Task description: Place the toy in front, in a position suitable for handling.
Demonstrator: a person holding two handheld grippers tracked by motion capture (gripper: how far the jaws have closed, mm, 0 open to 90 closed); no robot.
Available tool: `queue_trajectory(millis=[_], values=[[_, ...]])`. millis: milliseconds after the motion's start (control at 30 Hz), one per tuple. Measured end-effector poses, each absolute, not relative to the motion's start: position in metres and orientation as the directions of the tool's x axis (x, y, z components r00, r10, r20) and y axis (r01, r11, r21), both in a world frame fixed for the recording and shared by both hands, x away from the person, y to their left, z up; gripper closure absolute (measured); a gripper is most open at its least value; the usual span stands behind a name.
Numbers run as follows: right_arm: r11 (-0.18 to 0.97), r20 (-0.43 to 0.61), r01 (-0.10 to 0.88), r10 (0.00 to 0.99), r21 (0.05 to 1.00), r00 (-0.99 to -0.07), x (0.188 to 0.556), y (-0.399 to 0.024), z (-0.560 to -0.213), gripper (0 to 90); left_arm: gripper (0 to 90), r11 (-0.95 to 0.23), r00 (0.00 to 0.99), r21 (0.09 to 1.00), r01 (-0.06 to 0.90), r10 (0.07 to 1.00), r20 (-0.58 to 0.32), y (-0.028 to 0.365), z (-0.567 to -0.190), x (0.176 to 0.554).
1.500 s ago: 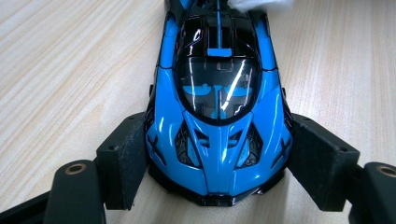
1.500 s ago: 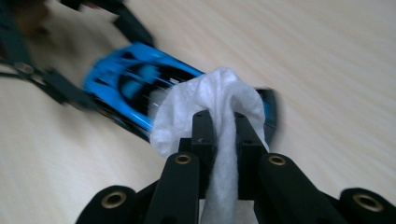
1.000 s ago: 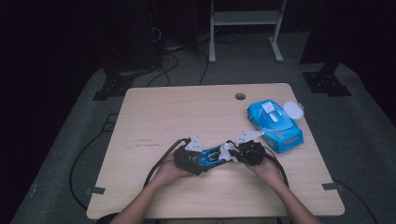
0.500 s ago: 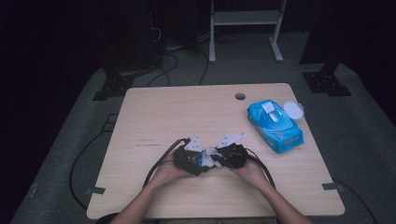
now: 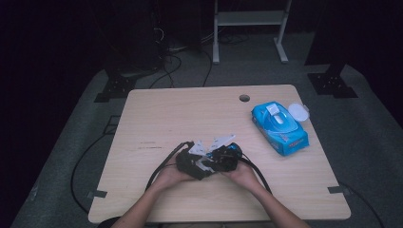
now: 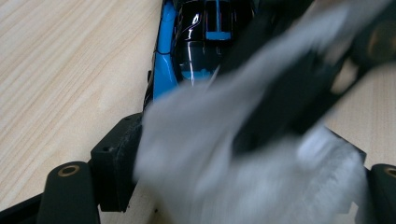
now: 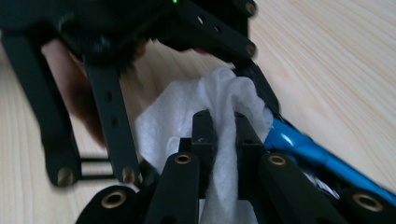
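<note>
Both grippers meet at the table's front middle. My left gripper (image 5: pixel 205 156) (image 6: pixel 243 168) is shut on a glossy blue and black toy car (image 6: pixel 196 42) (image 7: pixel 299 144), which lies between its wide-set jaws. Pinched in my right gripper (image 5: pixel 213 160) (image 7: pixel 223 119), which is shut, is a white wipe (image 7: pixel 187 107) (image 6: pixel 196 135). The wipe lies against the car and hides much of it. A little blue of the car (image 5: pixel 233 148) peeks out in the high view. The right gripper's black fingers (image 6: pixel 289 93) cross the left gripper view.
A blue pack of wipes (image 5: pixel 279 122) with its round white lid (image 5: pixel 298 111) flipped open lies at the table's right. A cable hole (image 5: pixel 244 98) sits near the far edge. Black cables trail from both grippers over the wooden table (image 5: pixel 157 118).
My right gripper has slid left with the wipe, closing up against the left gripper, and covers more of the blue car. The left hand has stayed put.
</note>
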State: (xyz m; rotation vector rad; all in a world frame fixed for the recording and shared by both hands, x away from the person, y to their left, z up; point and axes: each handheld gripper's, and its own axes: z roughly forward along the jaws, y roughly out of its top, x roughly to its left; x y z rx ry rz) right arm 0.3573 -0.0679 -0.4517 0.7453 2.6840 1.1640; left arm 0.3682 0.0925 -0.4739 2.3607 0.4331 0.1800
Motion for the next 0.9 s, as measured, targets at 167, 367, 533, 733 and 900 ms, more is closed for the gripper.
queue_trajectory(millis=[167, 367, 533, 733, 900], values=[[0.567, 0.066, 0.411, 0.529, 0.714, -0.846, 0.369, -0.072, -0.449, 81.7, 23.0, -0.688, 0.937, 0.682, 0.248, 0.349, 0.011, 0.093, -0.474, 0.369], [0.486, 0.136, 0.482, 0.587, 0.729, -0.798, 0.381, -0.080, -0.451, 81.7, 23.0, -0.689, 0.939, 0.682, 0.246, 0.345, 0.010, 0.092, -0.474, 0.369], [0.516, 0.096, 0.467, 0.591, 0.718, -0.801, 0.384, -0.083, -0.448, 81.7, 23.0, -0.686, 0.937, 0.685, 0.245, 0.348, 0.013, 0.093, -0.474, 0.369], [0.444, 0.093, 0.538, 0.704, 0.717, -0.704, 0.401, -0.126, -0.446, 81.7, 23.0, -0.685, 0.938, 0.688, 0.241, 0.346, 0.016, 0.093, -0.475, 0.369], [0.438, 0.060, 0.539, 0.733, 0.719, -0.677, 0.403, -0.144, -0.443, 81.8, 23.0, -0.685, 0.938, 0.687, 0.241, 0.345, 0.016, 0.093, -0.475, 0.370]])
